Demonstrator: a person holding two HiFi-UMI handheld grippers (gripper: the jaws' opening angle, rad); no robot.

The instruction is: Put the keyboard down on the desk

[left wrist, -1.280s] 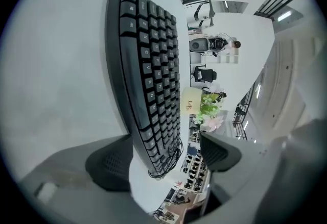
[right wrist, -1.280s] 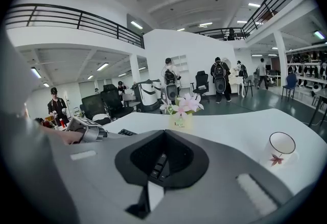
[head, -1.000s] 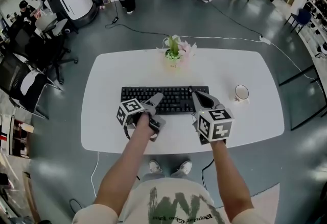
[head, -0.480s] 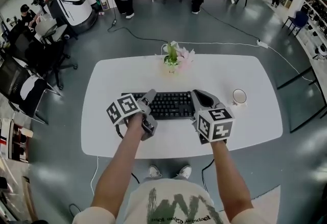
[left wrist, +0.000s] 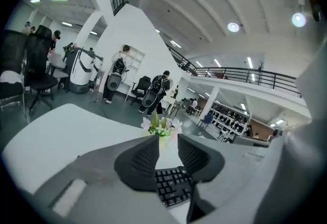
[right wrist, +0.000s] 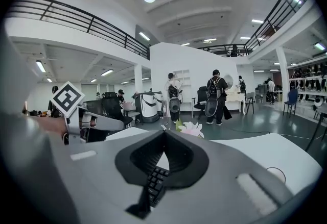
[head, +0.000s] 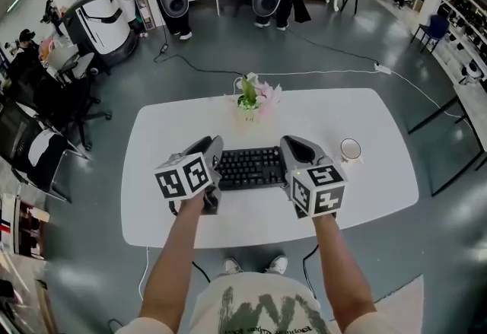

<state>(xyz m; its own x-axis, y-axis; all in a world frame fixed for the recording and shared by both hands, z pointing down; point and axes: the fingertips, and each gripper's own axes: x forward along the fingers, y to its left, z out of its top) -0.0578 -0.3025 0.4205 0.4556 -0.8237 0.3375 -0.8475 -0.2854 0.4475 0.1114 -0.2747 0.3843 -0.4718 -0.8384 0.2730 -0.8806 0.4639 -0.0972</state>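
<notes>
The black keyboard (head: 251,167) lies across the middle of the white desk (head: 365,195), and both its ends are covered by the grippers. My left gripper (head: 207,146) is at the left end. Its jaws are closing, with a narrow gap left between them (left wrist: 167,141). The keys (left wrist: 173,187) show below and right of that gap, and nothing is pressed between the pads. My right gripper (head: 298,144) sits over the right end. Its fingertips touch (right wrist: 163,133), and a strip of keyboard (right wrist: 153,187) shows under them. I cannot tell whether it pinches the keyboard.
A small vase of flowers (head: 251,95) stands at the desk's far edge, straight beyond the keyboard. A white cup (head: 350,148) sits to the right of my right gripper. Office chairs, machines and people stand on the grey floor around the desk.
My left gripper has moved left, from over the keyboard's left half to its left end, and its jaws have narrowed. The right gripper has stayed at the right end.
</notes>
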